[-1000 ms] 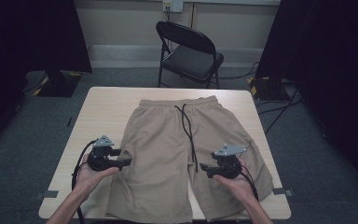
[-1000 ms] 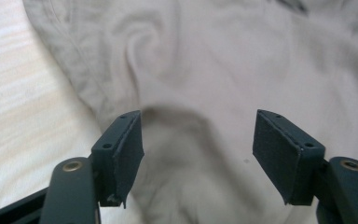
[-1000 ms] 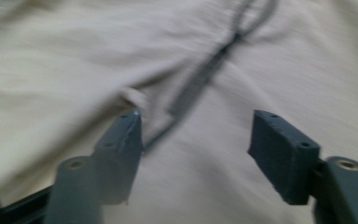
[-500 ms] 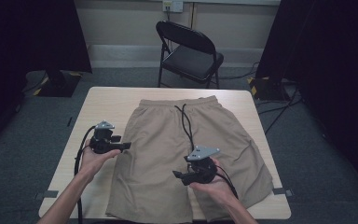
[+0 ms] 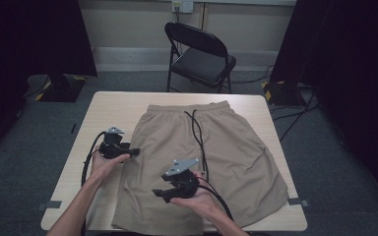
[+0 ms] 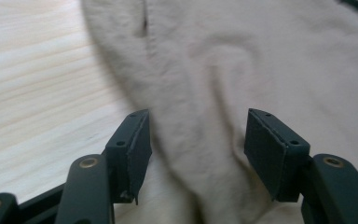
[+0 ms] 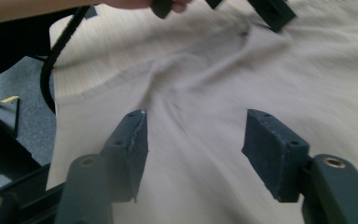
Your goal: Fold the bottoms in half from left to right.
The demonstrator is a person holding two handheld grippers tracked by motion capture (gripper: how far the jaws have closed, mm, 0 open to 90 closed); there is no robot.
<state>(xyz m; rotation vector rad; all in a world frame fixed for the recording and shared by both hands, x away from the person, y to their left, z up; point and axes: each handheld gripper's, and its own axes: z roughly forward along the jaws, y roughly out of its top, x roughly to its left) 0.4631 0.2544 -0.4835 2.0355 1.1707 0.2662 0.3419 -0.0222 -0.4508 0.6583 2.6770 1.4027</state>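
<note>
- A pair of beige shorts [image 5: 211,157] lies flat on the light wooden table [image 5: 113,105], waistband toward the far edge, with a black drawstring [image 5: 198,135] trailing down the middle.
- The left gripper [image 5: 137,152] sits at the shorts' left side seam — in its own view a raised fold of fabric [image 6: 200,140] stands between the parted jaws, which have just been closing; the pads don't press on it.
- The right gripper [image 5: 158,192] hovers over the left leg of the shorts, pointing left; jaws apart after just narrowing, nothing clamped — cloth [image 7: 196,154] lies beneath them.
- A black folding chair [image 5: 199,54] stands beyond the table.
</note>
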